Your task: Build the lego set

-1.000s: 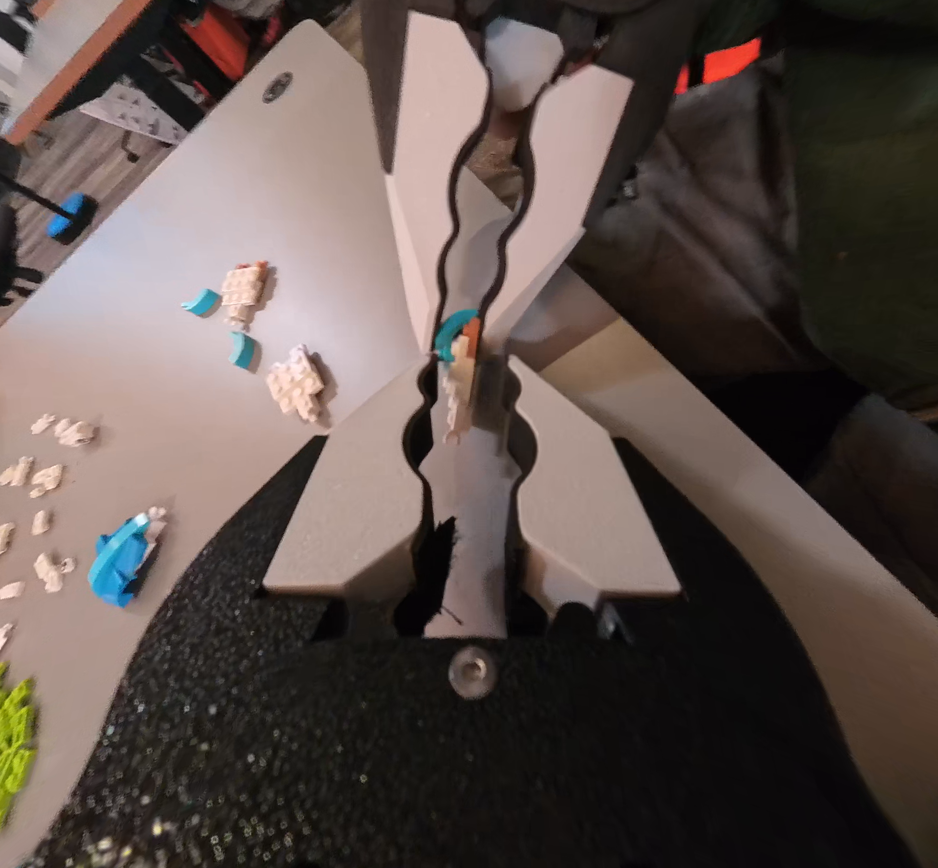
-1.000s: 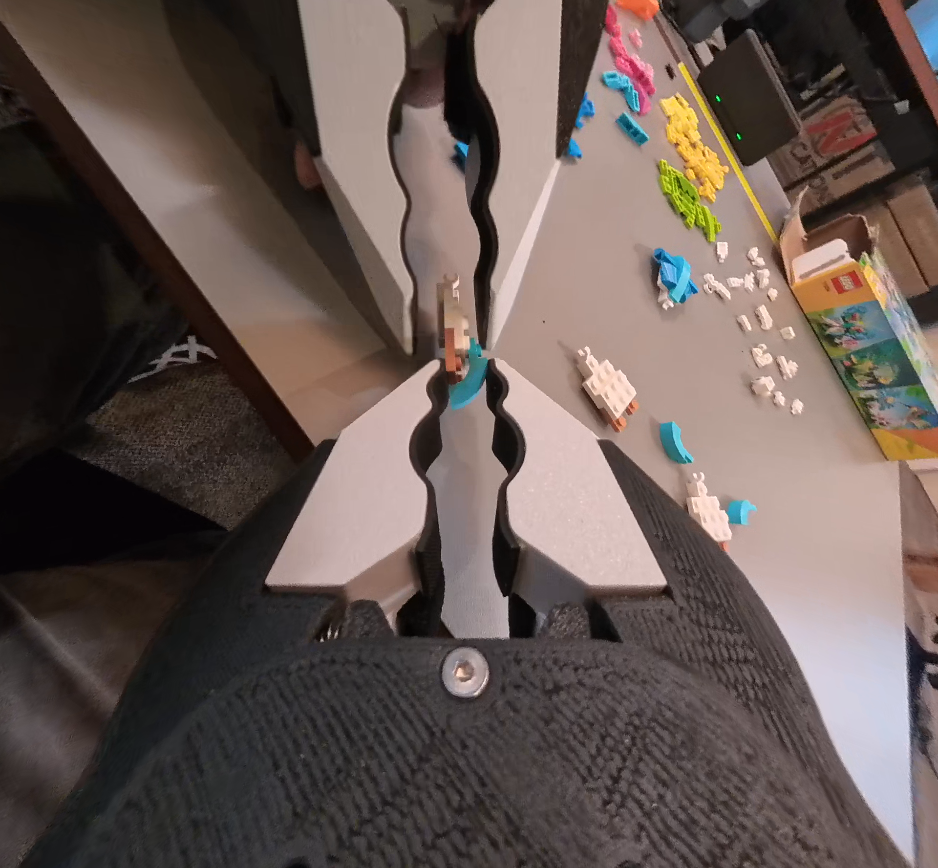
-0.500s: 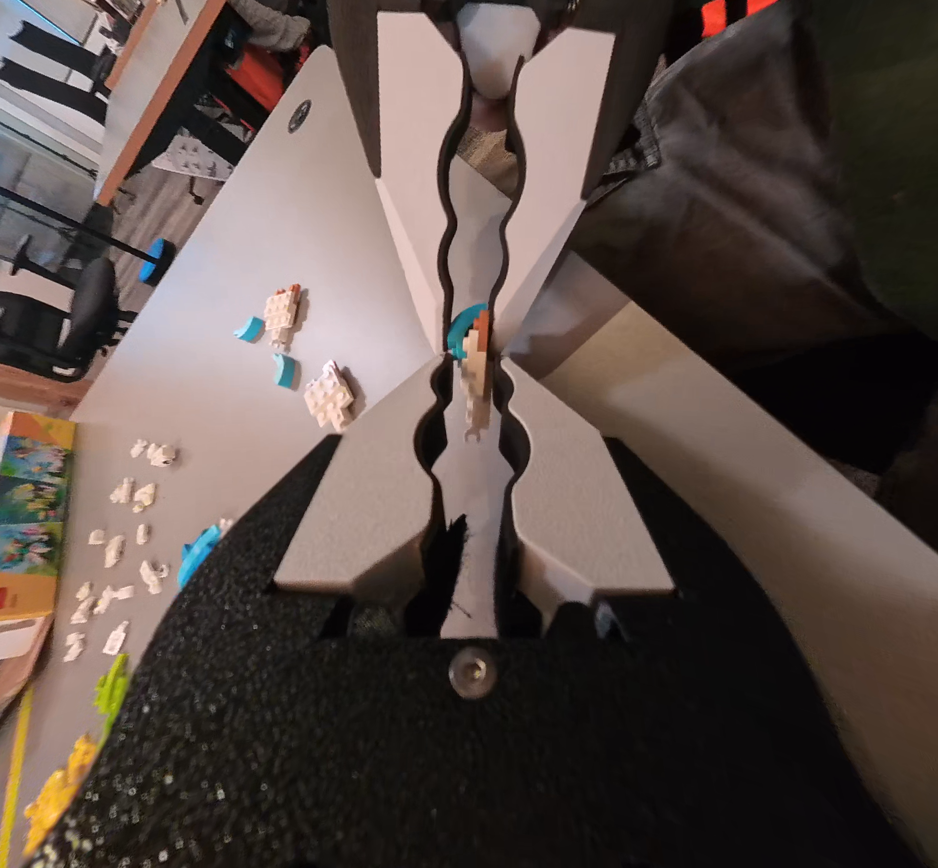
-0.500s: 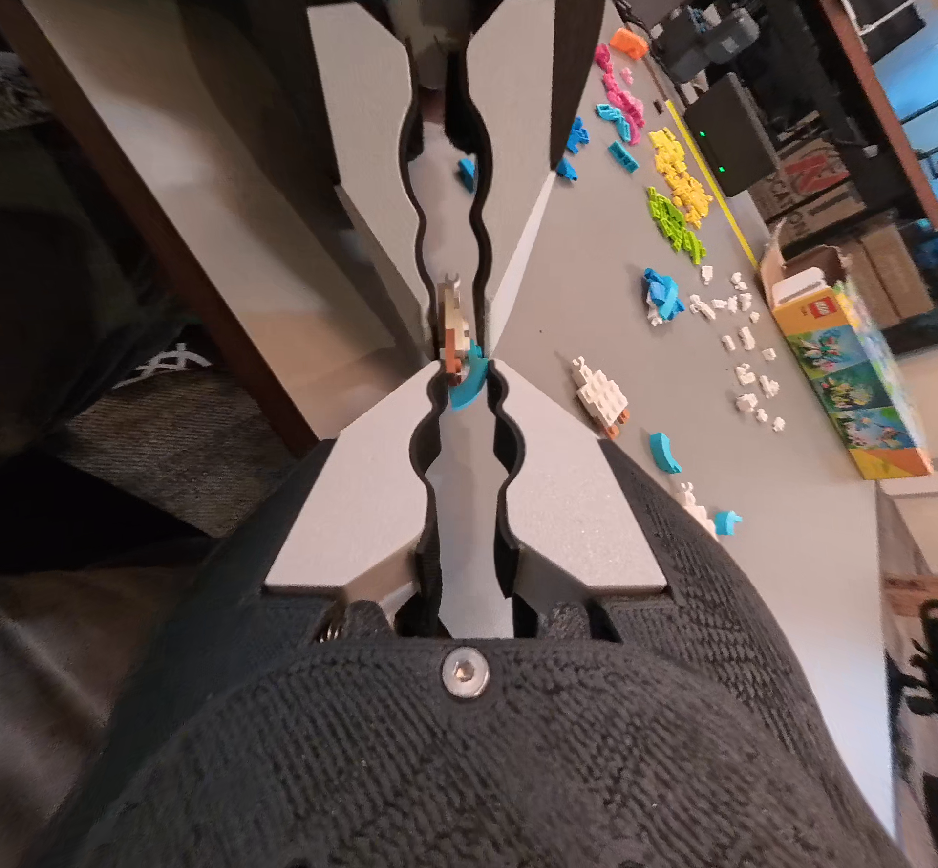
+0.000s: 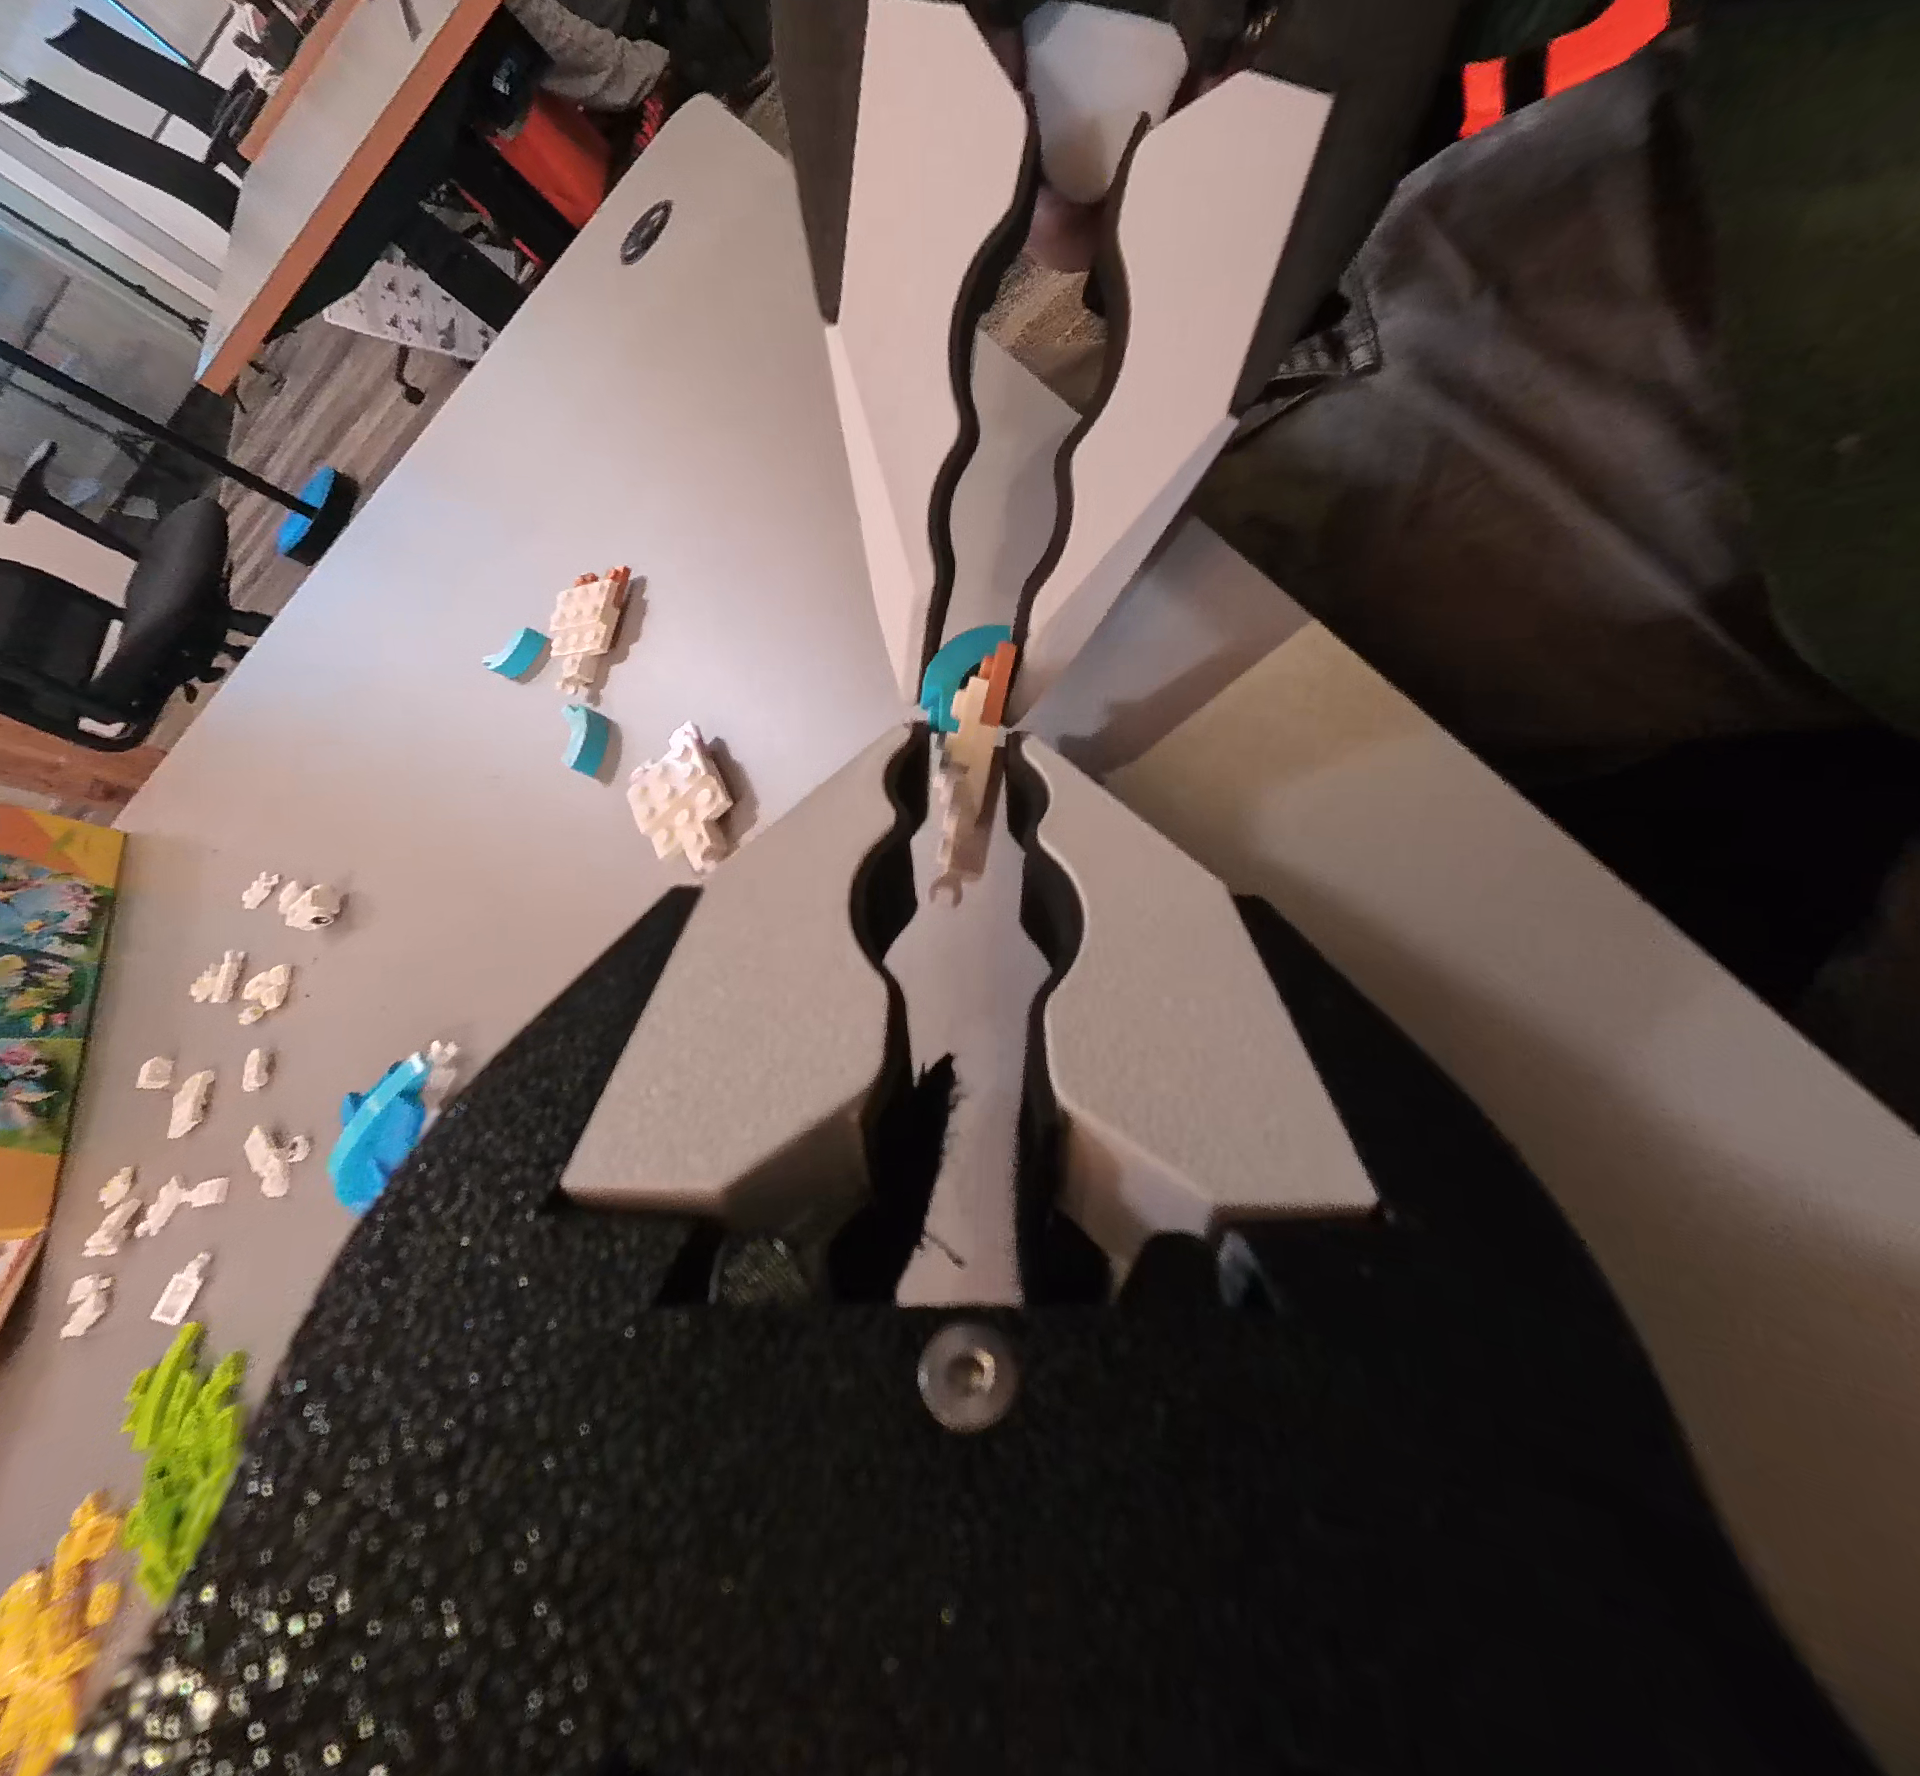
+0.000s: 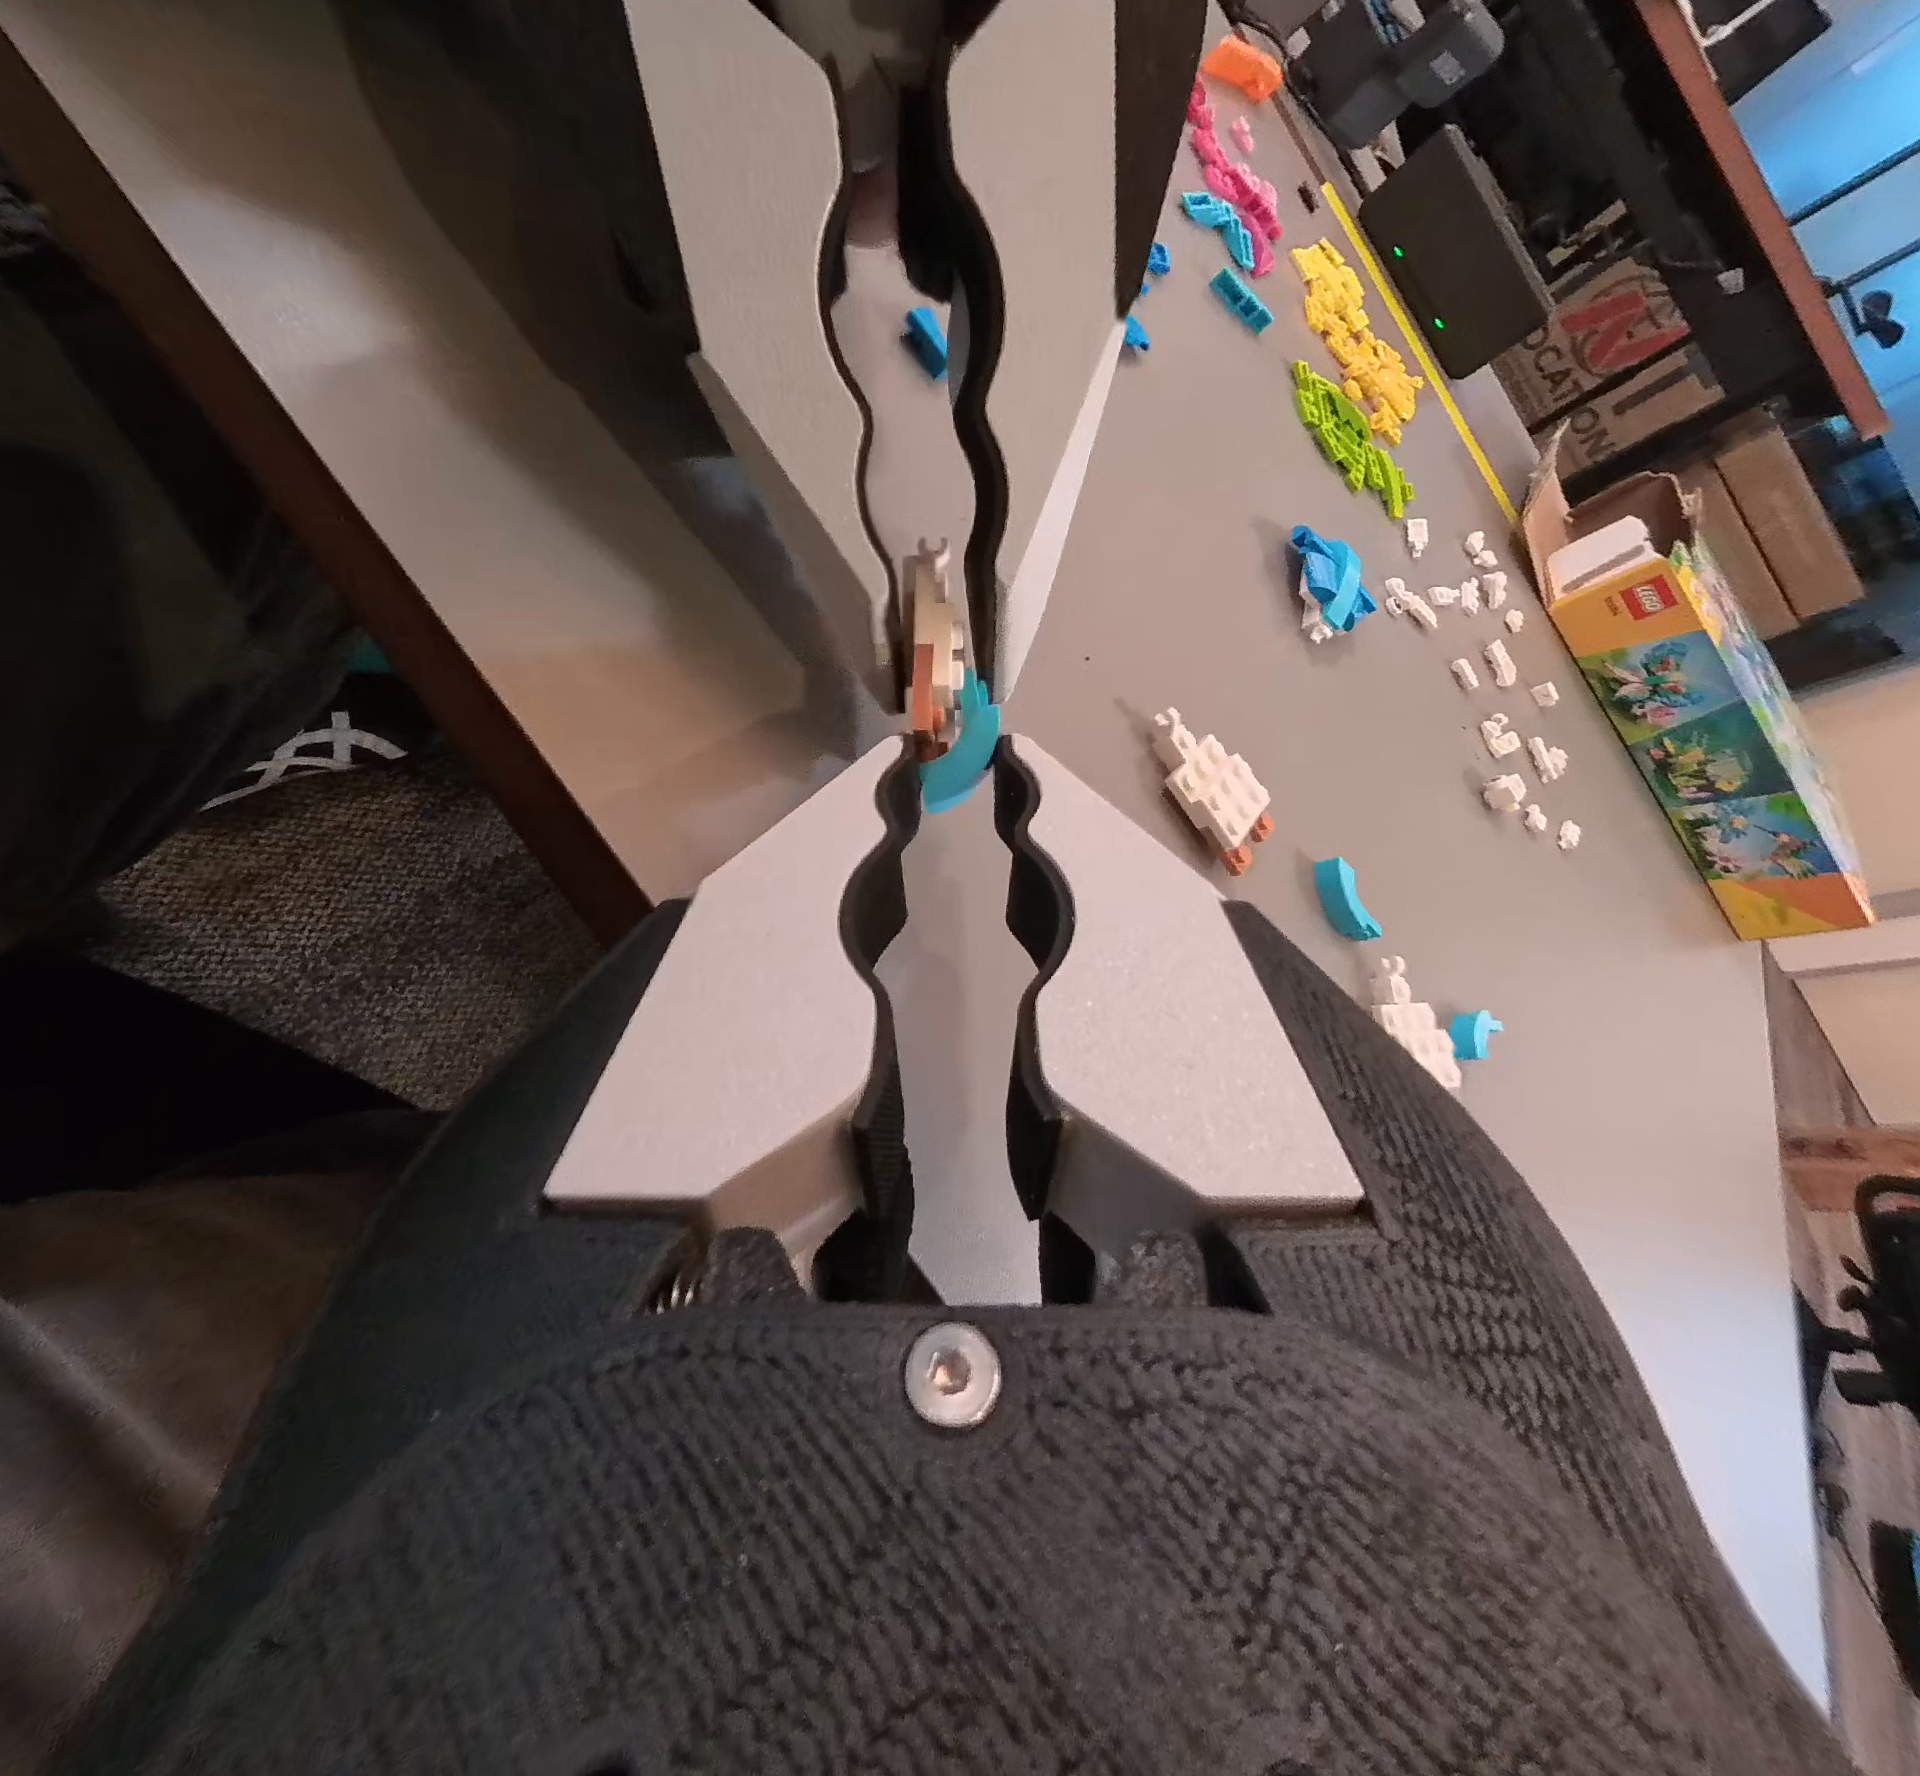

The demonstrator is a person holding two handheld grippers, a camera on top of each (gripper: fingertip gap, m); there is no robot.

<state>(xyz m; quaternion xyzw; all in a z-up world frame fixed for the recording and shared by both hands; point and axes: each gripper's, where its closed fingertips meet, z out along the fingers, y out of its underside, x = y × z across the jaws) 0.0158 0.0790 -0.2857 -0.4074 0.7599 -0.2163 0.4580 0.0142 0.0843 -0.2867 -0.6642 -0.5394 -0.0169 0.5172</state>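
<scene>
White-and-brown brick figure (image 5: 971, 770) with a blue arc piece (image 6: 961, 755) sits above the desk (image 5: 644, 438) edge, clamped tip to tip: left tongs (image 5: 961, 739) grip the white body, right tongs (image 6: 948, 739) grip the arc end. Versus 1 s ago: same grip, views tilted, colourful box (image 6: 1714, 729) now visible in the left view. On the desk: 2 white brick figures, 2 loose blue arcs, 1 blue-white clump (image 6: 1325, 583), scattered white bits. Box open at the top; a white item inside
</scene>
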